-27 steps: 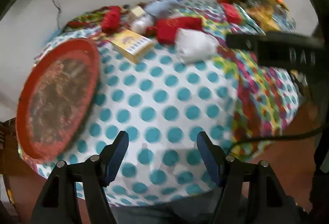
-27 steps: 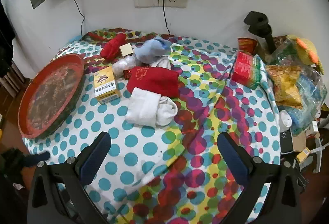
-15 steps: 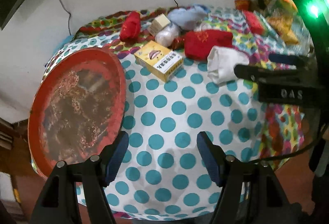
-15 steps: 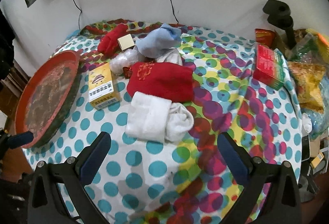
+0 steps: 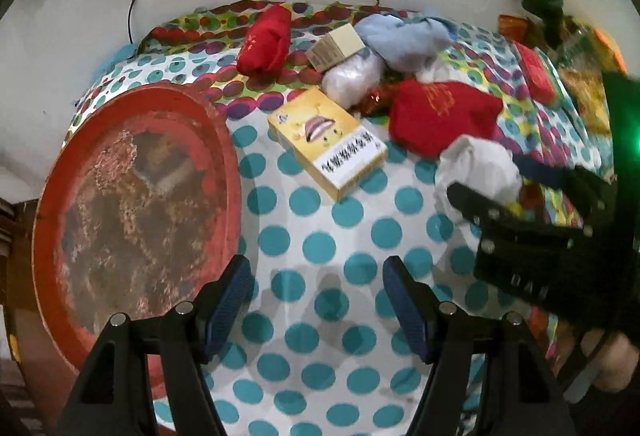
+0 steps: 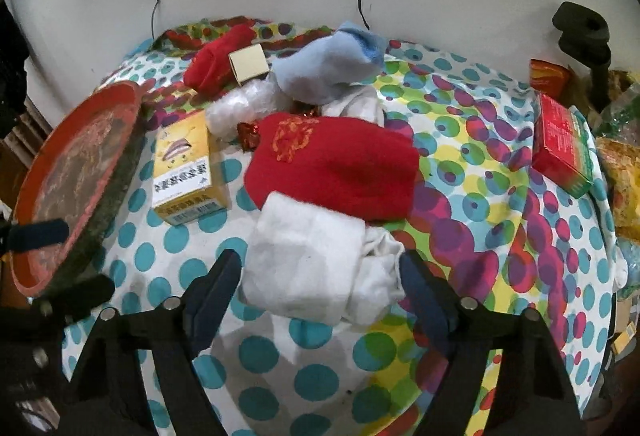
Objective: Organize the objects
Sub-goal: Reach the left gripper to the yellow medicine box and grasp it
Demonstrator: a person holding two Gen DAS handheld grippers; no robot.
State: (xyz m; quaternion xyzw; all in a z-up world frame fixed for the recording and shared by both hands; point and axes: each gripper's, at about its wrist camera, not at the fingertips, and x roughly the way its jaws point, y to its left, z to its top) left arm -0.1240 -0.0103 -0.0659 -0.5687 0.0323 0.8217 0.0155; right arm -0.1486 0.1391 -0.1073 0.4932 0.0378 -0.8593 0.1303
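You have barely begun: the red tray (image 5: 224, 139) at nine o'clock holds nothing, both sets of jaws gape unladen, and your right gripper (image 6: 320, 288) straddles the folded white sock (image 6: 304, 260) amid the pile.

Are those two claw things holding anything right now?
No. The left gripper is open over bare tablecloth; the right gripper is open around the white cloth, not yet pinching it.
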